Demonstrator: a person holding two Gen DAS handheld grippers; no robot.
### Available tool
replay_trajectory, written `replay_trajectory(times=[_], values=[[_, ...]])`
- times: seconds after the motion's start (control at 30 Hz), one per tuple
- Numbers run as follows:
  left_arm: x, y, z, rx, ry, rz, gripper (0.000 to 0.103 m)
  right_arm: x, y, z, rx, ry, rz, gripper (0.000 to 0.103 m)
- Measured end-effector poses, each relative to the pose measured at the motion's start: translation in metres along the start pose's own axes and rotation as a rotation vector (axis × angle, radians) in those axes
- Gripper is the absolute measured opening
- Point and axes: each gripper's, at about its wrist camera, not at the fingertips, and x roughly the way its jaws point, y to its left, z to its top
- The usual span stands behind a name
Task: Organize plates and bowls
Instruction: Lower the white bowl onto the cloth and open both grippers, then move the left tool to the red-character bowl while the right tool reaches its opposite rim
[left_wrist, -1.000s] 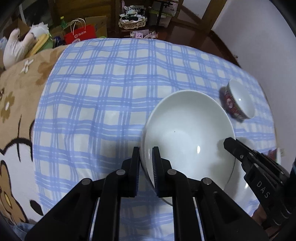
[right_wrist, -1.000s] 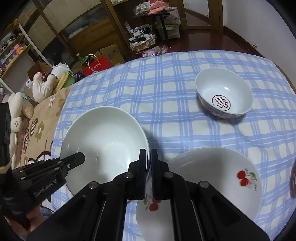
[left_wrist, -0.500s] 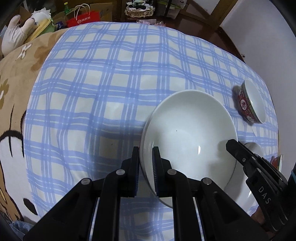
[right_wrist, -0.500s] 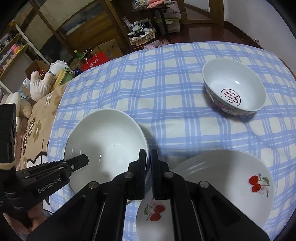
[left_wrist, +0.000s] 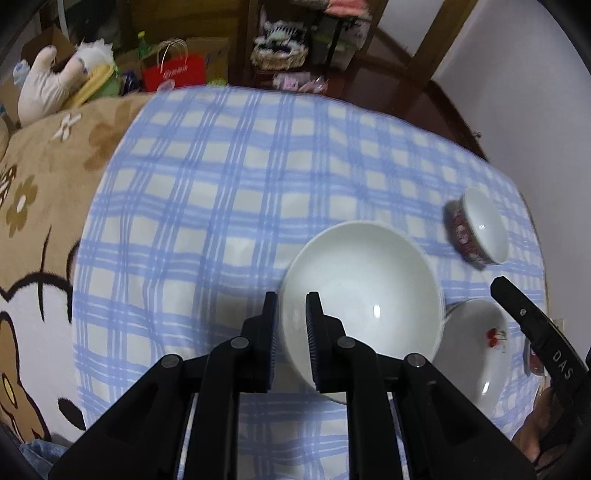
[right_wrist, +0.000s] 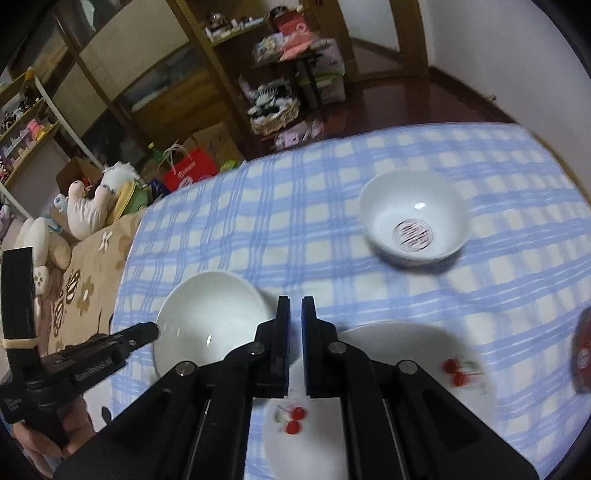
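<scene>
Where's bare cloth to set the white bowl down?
Free: checked cloth left of and beyond the white bowl, out to the brown blanket. Crowded: right side, with the red-patterned bowl and cherry plate.

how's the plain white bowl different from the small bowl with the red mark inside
The plain bowl is wider and blank inside; the small bowl has a round red mark on its bottom. The plain bowl is white outside too, while the small bowl carries a red pattern outside. The left gripper has the plain bowl's rim between its opening jaws; the small bowl stands alone, farther back on the checked cloth. Both are upright, empty and white inside.
</scene>
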Motion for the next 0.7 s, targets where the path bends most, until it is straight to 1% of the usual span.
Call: replay_trajectory(times=[0.07,0.13,0.17,0.2,0.23,0.3,0.37,0.4,0.43,0.47,0.5,0.57,0.6,0.63,0.7], values=[[-0.009,-0.005,0.001,0.012,-0.023,-0.015,0.017,-0.013,-0.006,0.002,-0.018,-0.016,-0.029,0.011],[-0.018,-0.01,0.003,0.02,-0.044,-0.027,0.019,-0.024,-0.012,0.003,-0.028,-0.033,-0.053,0.03],[-0.02,-0.013,0.004,0.021,-0.052,-0.03,0.019,-0.029,-0.015,0.003,-0.031,-0.042,-0.059,0.034],[-0.023,-0.015,0.004,0.023,-0.058,-0.033,0.02,-0.035,-0.02,0.003,-0.033,-0.055,-0.065,0.04],[-0.026,-0.017,0.004,0.029,-0.065,-0.038,0.023,-0.04,-0.024,0.002,-0.036,-0.065,-0.069,0.045],[-0.031,-0.025,0.004,0.06,-0.08,-0.043,0.027,-0.049,-0.032,0.001,-0.036,-0.084,-0.076,0.046],[-0.036,-0.035,0.005,0.113,-0.1,-0.04,0.03,-0.057,-0.041,-0.001,-0.021,-0.097,-0.106,0.046],[-0.039,-0.041,0.007,0.141,-0.114,-0.032,0.035,-0.06,-0.046,-0.002,-0.016,-0.099,-0.115,0.049],[-0.042,-0.044,0.007,0.152,-0.125,-0.029,0.043,-0.064,-0.051,-0.003,-0.01,-0.099,-0.12,0.057],[-0.046,-0.048,0.007,0.163,-0.144,-0.031,0.048,-0.066,-0.055,-0.003,-0.007,-0.1,-0.125,0.06],[-0.05,-0.051,0.007,0.173,-0.162,-0.036,0.055,-0.069,-0.058,-0.004,-0.006,-0.105,-0.129,0.066],[-0.054,-0.056,0.006,0.191,-0.18,-0.041,0.06,-0.078,-0.065,-0.005,-0.009,-0.135,-0.145,0.071],[-0.055,-0.059,0.006,0.199,-0.179,-0.044,0.066,-0.081,-0.066,-0.005,-0.011,-0.146,-0.154,0.077],[-0.056,-0.061,0.006,0.202,-0.178,-0.048,0.072,-0.084,-0.069,-0.006,-0.012,-0.159,-0.16,0.086],[-0.057,-0.067,0.004,0.217,-0.176,-0.052,0.075,-0.093,-0.075,-0.005,-0.009,-0.19,-0.166,0.095]])
